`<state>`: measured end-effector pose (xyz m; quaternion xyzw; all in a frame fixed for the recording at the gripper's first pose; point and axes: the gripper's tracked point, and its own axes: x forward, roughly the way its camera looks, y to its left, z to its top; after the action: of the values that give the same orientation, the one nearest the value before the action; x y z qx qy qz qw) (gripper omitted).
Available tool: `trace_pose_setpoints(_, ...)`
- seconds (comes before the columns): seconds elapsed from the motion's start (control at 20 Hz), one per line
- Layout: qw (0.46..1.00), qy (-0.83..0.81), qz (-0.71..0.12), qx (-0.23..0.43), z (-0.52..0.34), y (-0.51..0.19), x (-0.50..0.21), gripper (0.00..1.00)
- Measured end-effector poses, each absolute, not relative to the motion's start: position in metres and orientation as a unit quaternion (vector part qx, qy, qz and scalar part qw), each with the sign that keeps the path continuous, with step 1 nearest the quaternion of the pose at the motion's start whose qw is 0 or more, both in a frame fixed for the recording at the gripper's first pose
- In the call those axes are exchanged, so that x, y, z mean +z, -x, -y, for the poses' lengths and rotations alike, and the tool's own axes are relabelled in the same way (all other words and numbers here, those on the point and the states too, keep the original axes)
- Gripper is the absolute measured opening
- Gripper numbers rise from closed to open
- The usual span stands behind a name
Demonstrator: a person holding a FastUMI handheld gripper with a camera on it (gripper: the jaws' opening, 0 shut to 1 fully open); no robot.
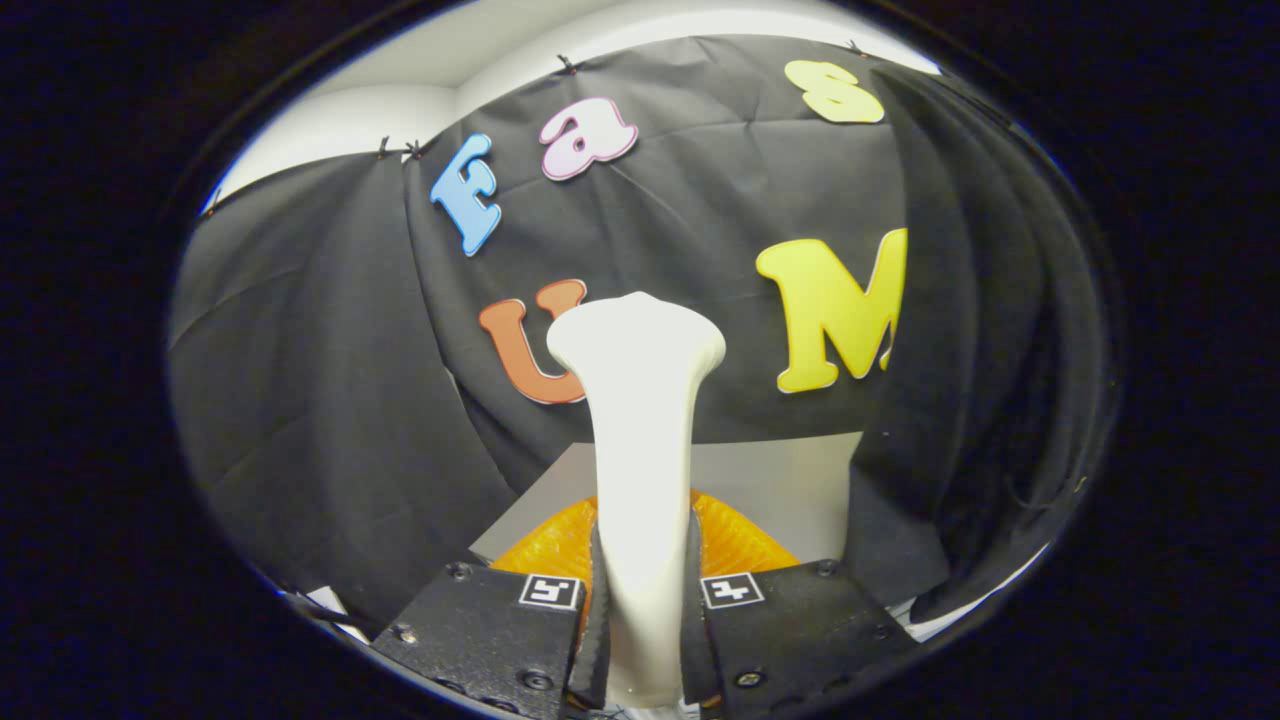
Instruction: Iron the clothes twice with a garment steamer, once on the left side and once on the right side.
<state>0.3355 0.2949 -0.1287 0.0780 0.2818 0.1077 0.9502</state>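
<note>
The two-finger gripper (642, 600) was clenched on the white, smooth plastic garment steamer (640, 440). From the left, the black left finger (590, 620) pressed its handle; the steamer rose upright between the fingers, flaring into a wide head beyond them; then the right finger (695, 620) pressed the other side. Just behind the handle sat an orange, ribbed translucent object (740, 545), with a pale grey flat surface (780, 480) beyond it.

Your tool (643, 610) has two matte black finger blocks, each with round screw heads along the edges. There's a small white square marker with a black pattern on each block's inner top corner. Dark ribbed pads line the inner faces.
</note>
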Motion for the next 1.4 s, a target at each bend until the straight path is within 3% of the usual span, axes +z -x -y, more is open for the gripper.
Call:
trace_pose_setpoints(0.8,0.99,-0.049,-0.133,-0.025,-0.076,-0.173,0.022,0.3)
trace_pose_setpoints(1.1,0.995,-0.015,-0.063,-0.074,-0.015,-0.185,0.078,0.3)
trace_pose_setpoints(1.4,0.997,0.016,-0.026,-0.075,0.009,-0.24,0.089,0.3)
